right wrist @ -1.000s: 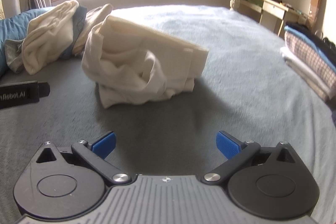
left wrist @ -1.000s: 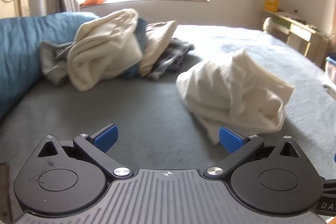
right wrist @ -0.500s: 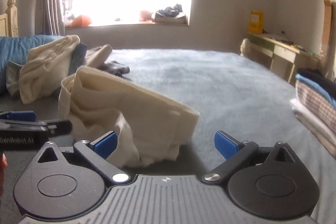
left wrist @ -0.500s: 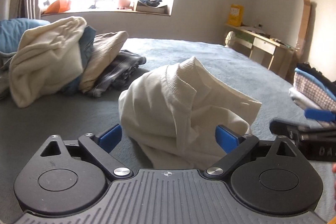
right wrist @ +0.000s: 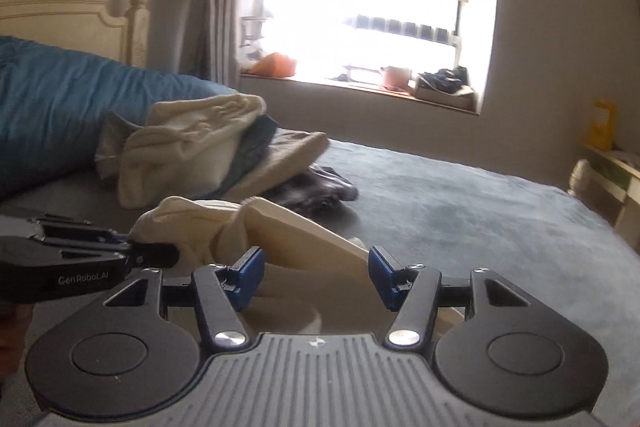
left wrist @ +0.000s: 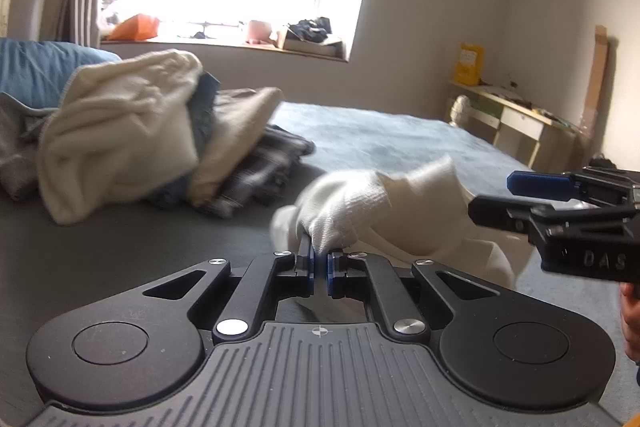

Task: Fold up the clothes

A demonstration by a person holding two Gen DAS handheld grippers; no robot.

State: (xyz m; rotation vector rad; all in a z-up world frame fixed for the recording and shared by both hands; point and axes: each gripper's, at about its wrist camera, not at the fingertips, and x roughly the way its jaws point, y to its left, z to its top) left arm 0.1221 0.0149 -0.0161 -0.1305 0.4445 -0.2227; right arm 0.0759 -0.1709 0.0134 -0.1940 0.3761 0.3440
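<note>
Garment (left wrist: 404, 203) on bed (left wrist: 380, 135), clothes pile (left wrist: 132, 131) behind-left of it

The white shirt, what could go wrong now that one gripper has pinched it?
The left gripper holds only a small bunch of the white shirt, so it might slip out when lifted. The right gripper is open around a different fold; closing there could leave the shirt twisted.

Crumpled cream garment (left wrist: 404, 211) on bed, possibly trousers.

Bed (right wrist: 460, 211), grey cover: cream garment (left wrist: 408, 203) in front, clothes pile (left wrist: 160, 131) and blue pillow (right wrist: 60, 111) behind.
</note>
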